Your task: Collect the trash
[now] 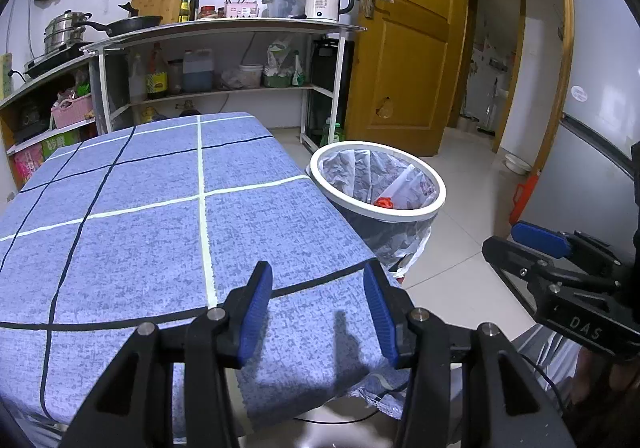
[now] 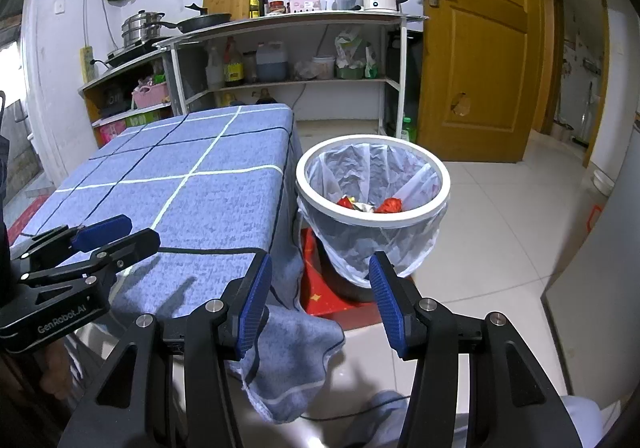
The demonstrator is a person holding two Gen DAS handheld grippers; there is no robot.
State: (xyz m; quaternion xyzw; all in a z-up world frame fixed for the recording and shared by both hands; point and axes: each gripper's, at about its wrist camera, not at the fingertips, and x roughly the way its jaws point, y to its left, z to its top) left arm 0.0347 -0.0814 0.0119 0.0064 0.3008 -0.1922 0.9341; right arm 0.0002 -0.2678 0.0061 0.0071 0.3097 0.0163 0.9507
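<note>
Both grippers hang over the near edge of the desk (image 1: 140, 207) draped in a blue checked cloth. The left gripper (image 1: 318, 312) has its blue-padded fingers wide apart with nothing between them, and so does the right gripper (image 2: 320, 306). Crumpled red trash (image 2: 390, 205) lies inside the white-rimmed, plastic-lined bin (image 2: 372, 221) standing on the floor just beside the desk.

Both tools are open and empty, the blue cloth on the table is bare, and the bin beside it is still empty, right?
Not quite: the bin is not empty. The right wrist view shows red wrappers lying in its bag. The rest holds: left tool and right tool are open and empty, and the blue cloth is bare.
</note>
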